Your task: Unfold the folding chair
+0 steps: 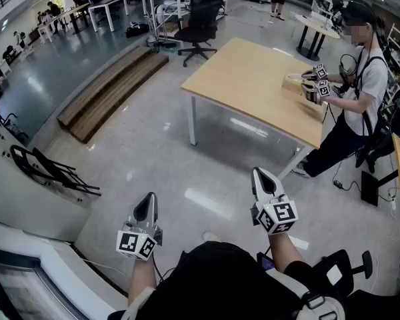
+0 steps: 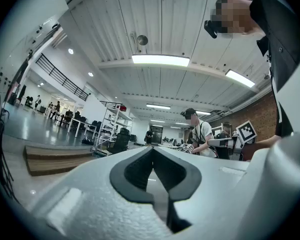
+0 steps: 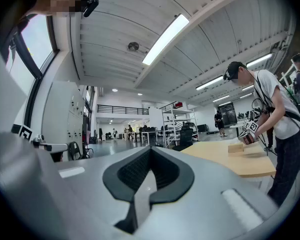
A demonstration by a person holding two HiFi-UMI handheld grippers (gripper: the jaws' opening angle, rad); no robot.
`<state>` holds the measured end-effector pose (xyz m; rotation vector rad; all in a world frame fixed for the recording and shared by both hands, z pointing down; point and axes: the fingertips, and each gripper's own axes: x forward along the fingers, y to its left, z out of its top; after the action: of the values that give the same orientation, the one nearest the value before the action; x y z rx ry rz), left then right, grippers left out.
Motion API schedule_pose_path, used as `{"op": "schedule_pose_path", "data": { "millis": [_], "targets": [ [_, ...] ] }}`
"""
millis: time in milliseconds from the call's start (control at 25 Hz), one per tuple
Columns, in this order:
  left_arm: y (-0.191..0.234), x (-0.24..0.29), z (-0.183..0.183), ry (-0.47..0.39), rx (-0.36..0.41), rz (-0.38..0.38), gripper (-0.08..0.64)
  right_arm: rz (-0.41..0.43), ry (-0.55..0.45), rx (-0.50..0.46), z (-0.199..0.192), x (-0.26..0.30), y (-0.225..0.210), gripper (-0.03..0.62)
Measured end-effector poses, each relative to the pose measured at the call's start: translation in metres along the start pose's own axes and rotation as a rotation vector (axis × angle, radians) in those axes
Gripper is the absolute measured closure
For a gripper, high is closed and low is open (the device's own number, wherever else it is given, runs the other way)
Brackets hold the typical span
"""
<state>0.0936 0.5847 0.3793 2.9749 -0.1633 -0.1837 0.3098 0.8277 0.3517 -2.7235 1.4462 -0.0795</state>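
Folding chair (image 1: 50, 171) sits at the left edge of the head view, folded flat and leaning against a white cabinet (image 1: 27, 209). It is well apart from both grippers, with bare floor (image 1: 153, 152) between. Left gripper (image 1: 147, 204) is at lower centre-left, jaws fully together with nothing between them. Right gripper (image 1: 262, 181) is at lower centre-right, jaws likewise pressed together and empty. Both gripper views confirm this: the dark pads meet along one seam. Nothing blocks the stretch from the grippers to the chair. A wooden table (image 1: 247, 79) stands at upper centre-right. A second person (image 1: 363, 79) at its right end holds marker-cube grippers over pale wooden blocks (image 1: 295, 82). A black office chair (image 1: 199, 20) is beyond the table at top centre. A low stepped wooden platform (image 1: 110, 89) runs diagonally at upper left. Further tables with people around them are at the far upper left, too small to detail. The floor is grey, glossy and reflects the ceiling lights. The room is a large open hall with a white slatted ceiling, strip lights and a railed mezzanine at the back.
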Motion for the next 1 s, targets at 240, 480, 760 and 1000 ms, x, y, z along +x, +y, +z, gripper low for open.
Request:
{"op": "schedule_pose_path", "data": {
  "millis": [240,480,760,1000],
  "targets": [
    [-0.015,-0.001,0.004,0.012,-0.015,0.018,0.557,-0.008,0.006,0.021,-0.004,-0.008,-0.014,0.589],
    [-0.013,-0.006,0.005,0.003,-0.017,0.034,0.557,0.015,0.003,0.005,-0.001,-0.003,-0.007,0.589],
    [-0.02,-0.009,0.004,0.007,-0.01,0.055,0.557,0.052,0.02,0.015,-0.004,-0.002,-0.01,0.589],
    [0.001,-0.034,0.006,-0.005,0.003,0.156,0.557,0.16,0.02,0.06,-0.008,0.031,0.014,0.588]
  ]
}}
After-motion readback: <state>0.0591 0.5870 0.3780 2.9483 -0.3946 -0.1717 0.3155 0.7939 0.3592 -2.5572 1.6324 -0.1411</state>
